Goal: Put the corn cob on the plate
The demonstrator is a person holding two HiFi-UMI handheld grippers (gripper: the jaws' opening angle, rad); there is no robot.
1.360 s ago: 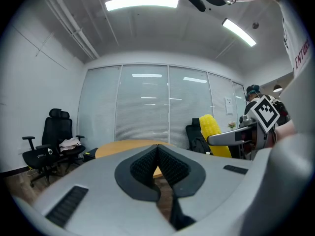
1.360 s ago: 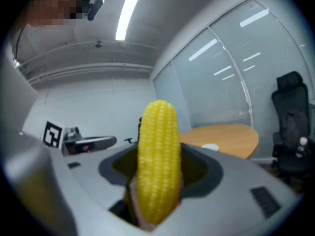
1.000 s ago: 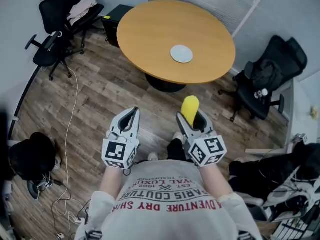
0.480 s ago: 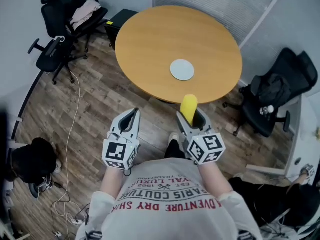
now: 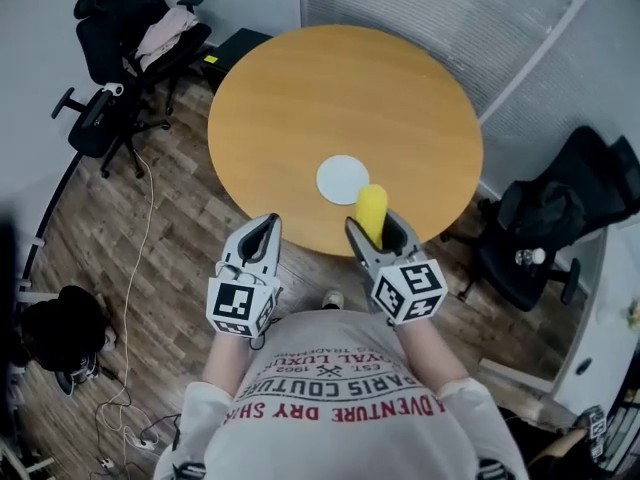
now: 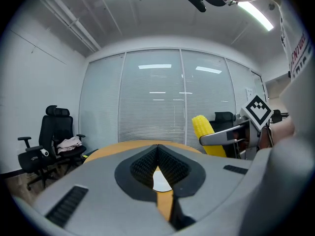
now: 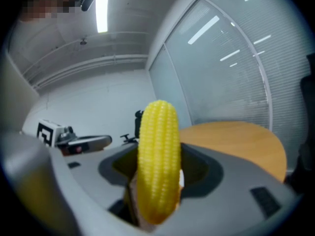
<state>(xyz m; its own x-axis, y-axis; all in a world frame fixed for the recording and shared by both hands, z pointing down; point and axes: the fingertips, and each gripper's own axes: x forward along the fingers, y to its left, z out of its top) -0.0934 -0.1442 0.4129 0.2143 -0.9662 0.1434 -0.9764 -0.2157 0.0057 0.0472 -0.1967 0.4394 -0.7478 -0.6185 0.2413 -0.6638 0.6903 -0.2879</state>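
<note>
A yellow corn cob (image 5: 371, 211) stands upright between the jaws of my right gripper (image 5: 379, 236), which is shut on it; the right gripper view shows the corn cob (image 7: 157, 163) filling the middle. The small white plate (image 5: 342, 179) lies on the round wooden table (image 5: 300, 98), just ahead and left of the cob's tip. My left gripper (image 5: 259, 241) hangs at the table's near edge, shut with nothing in it. In the left gripper view, a sliver of the plate (image 6: 160, 180) shows through the closed jaws, and the corn cob (image 6: 206, 133) appears at right.
Black office chairs stand around the table: one with clothes (image 5: 135, 28) at far left, another (image 5: 560, 208) at right. A black box (image 5: 232, 46) sits on the floor behind the table. Cables (image 5: 135, 298) trail across the wooden floor at left.
The view has moved toward the table: the plate now lies right in front of the grippers. The cob's tip now overlaps the table's near edge. Both grippers keep their state.
</note>
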